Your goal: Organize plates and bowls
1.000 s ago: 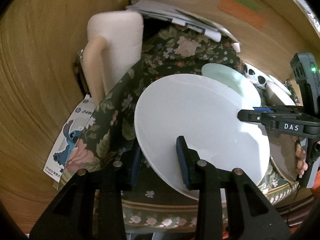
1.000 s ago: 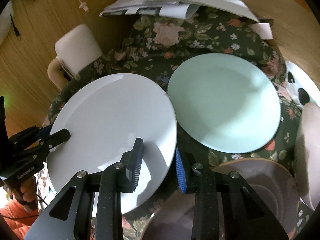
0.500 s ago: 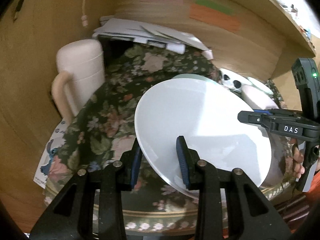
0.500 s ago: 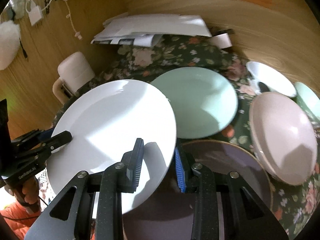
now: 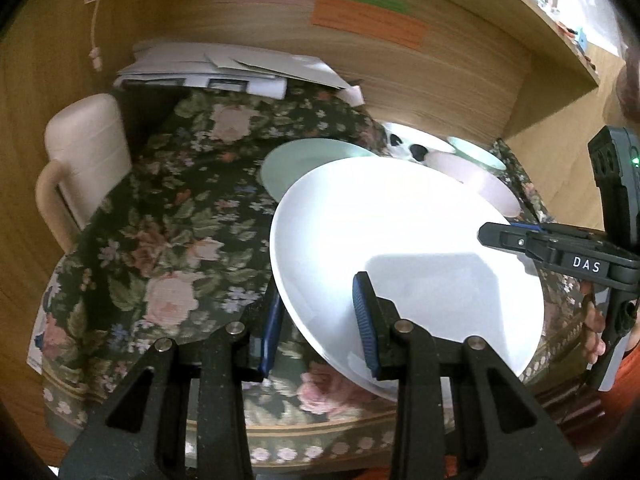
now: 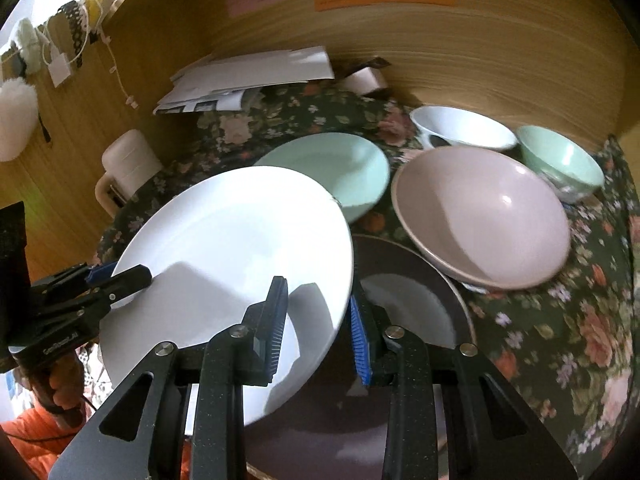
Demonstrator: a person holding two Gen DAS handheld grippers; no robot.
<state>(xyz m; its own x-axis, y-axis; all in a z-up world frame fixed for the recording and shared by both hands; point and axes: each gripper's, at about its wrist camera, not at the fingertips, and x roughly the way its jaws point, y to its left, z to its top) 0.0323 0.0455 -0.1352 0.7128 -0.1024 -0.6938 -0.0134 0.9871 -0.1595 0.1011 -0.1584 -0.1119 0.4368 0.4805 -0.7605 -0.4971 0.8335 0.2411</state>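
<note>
Floral-clothed table (image 6: 560, 340) under bowls, plates.

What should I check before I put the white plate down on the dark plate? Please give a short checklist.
1. Left gripper holds the white plate by its rim: ok.
2. Right gripper holds the opposite rim: ok.
3. Dark plate has nothing lying on its visible part: ok.
4. White plate is level: not ok, it looks tilted.
5. Pink bowl is clear of the dark plate: cannot tell, their rims look close.
6. Mint plate is out of the way: ok.
</note>
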